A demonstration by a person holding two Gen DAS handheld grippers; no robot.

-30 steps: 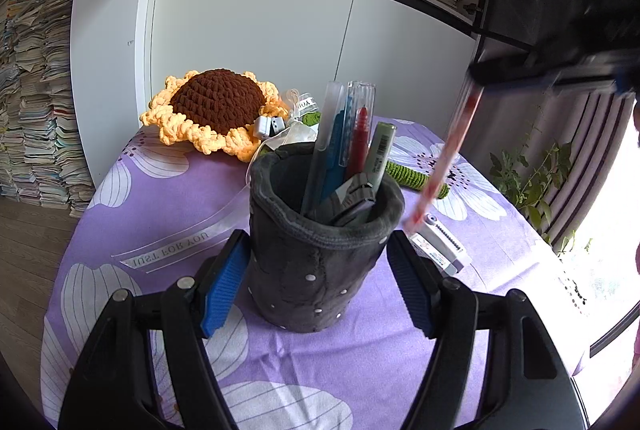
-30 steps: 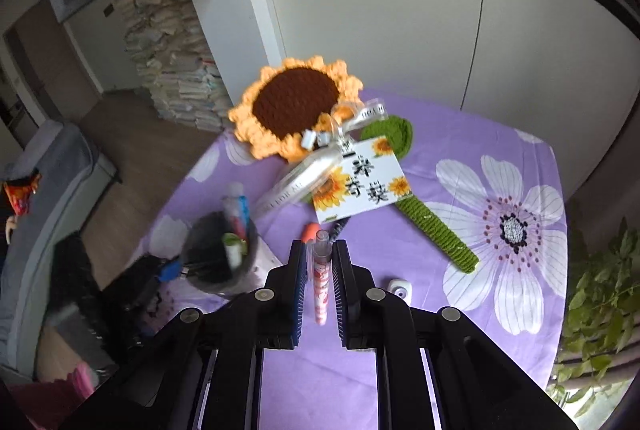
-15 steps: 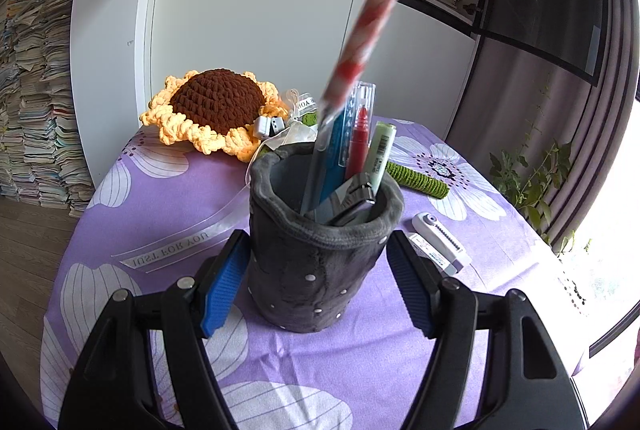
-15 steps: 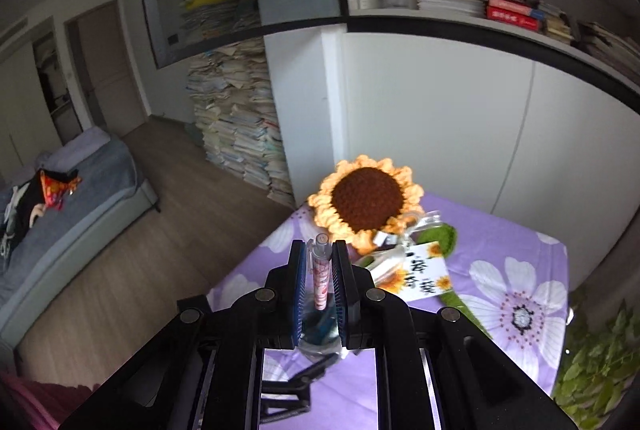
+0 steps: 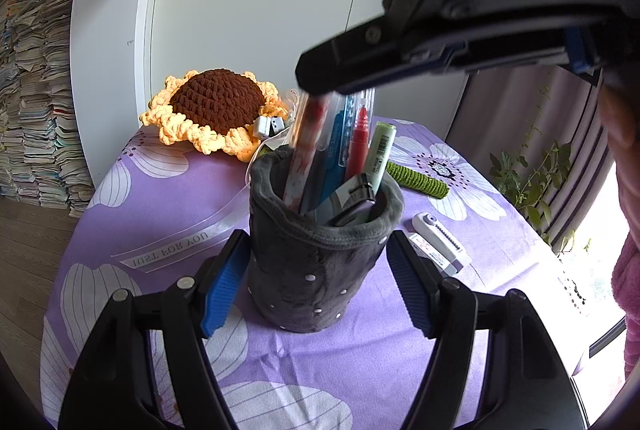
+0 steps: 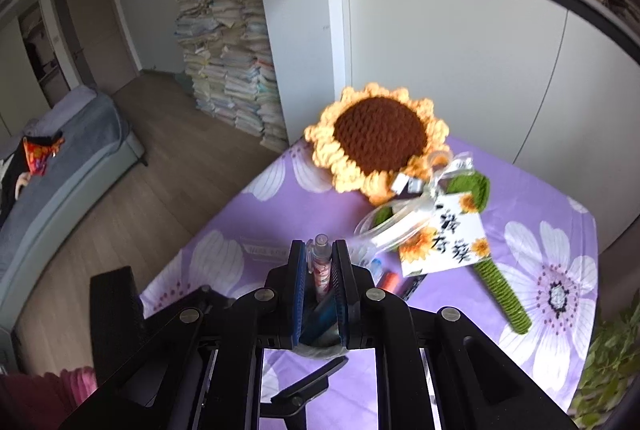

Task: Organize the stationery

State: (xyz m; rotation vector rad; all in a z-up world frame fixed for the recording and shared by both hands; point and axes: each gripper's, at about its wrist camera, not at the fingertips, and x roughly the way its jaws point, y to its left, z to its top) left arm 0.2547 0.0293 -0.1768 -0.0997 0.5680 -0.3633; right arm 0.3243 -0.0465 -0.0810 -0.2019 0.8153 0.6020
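Left gripper (image 5: 316,278) straddles the grey felt pen holder (image 5: 320,254); the blue fingers (image 5: 224,282) press its two sides, grasping it upright on the bench (image 5: 168,197), which is covered in a purple flowered cloth.

Right gripper (image 6: 320,262) hangs above the holder, fingers clenched on a red-and-white patterned pen (image 6: 321,270). In the right wrist view the pen sits upright between the two blue pads, its clear cap end poking out past the fingertips. In the left wrist view the same pen (image 5: 306,145) slants down from the right gripper (image 5: 320,85); its lower end is inside the holder's mouth, at the left side of the opening.

Already in the holder: a blue pen (image 5: 340,149), a red marker (image 5: 358,145), a pale green marker (image 5: 378,153), a dark clip-like object at the rim, too unclear to name.

On the bench right of the holder: a white correction tape (image 5: 440,238). Behind: a crocheted sunflower (image 5: 216,109) with a green stem (image 6: 500,290) and a card (image 6: 444,238) tied on with clear ribbon.
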